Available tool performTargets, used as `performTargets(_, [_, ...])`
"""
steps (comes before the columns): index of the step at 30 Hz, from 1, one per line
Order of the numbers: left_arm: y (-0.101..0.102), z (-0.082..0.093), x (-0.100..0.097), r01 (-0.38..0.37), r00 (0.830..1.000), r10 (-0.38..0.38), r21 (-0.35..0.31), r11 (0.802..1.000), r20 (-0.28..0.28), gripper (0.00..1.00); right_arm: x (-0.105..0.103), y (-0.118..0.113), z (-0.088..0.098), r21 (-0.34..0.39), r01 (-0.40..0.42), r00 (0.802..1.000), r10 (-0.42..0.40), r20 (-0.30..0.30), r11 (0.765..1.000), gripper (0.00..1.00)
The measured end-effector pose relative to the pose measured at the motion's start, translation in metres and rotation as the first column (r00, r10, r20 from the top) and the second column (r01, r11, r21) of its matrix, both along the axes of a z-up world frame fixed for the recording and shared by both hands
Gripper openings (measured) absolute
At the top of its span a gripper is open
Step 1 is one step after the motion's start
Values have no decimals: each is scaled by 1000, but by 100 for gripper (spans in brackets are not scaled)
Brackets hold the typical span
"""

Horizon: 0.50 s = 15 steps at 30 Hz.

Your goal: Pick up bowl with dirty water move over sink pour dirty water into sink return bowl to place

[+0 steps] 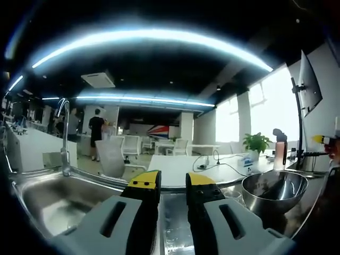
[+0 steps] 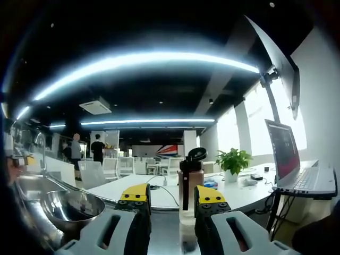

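A shiny steel bowl (image 1: pixel 274 188) stands on the wet metal counter, to the right of my left gripper (image 1: pixel 173 183) and a little ahead of it. That gripper is open, and nothing sits between its yellow-tipped jaws. The steel sink (image 1: pixel 58 202) with its tall faucet (image 1: pixel 65 138) lies to the left. In the right gripper view the same bowl (image 2: pixel 71 207) is at the lower left, apart from my right gripper (image 2: pixel 171 195), which is open and empty. I cannot tell how much water the bowl holds.
A dark bottle with a brown body (image 2: pixel 191 180) stands just beyond the right gripper's jaws. A laptop (image 2: pixel 297 170) and a monitor on an arm (image 2: pixel 279 58) are to the right. A potted plant (image 2: pixel 234 159), white tables and two people stand further back.
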<state>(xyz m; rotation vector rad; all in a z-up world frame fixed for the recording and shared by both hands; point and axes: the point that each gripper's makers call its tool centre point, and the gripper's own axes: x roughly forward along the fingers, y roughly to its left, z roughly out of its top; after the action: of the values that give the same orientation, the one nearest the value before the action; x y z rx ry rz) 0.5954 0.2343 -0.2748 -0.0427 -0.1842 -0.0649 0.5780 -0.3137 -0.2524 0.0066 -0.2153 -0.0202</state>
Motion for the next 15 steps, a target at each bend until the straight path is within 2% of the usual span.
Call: performTargets(15, [-12, 15, 2, 55, 999, -55, 40, 998, -5, 20, -2, 11, 21, -22, -23, 1000, 23, 6, 1000, 27])
